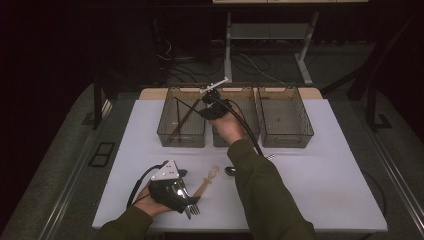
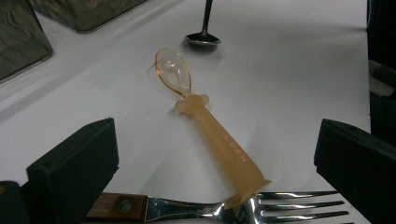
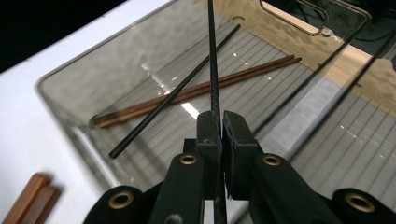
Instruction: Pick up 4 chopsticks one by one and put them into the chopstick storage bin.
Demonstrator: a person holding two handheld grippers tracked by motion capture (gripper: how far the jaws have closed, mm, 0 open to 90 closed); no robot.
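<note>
My right gripper hovers over the back of the table, where the left clear bin meets the middle one, shut on a thin black chopstick that points away along its jaws. Below it, in the left bin, lie another black chopstick and a pair of brown wooden chopsticks. My left gripper rests open at the table's front left. Between its jaws lies the handle of a translucent orange spoon; a wooden-handled fork crosses just below it.
A metal spoon lies beyond the orange one, near the right forearm. A middle bin and a right bin stand in the back row. Brown wooden sticks lie on the table outside the left bin.
</note>
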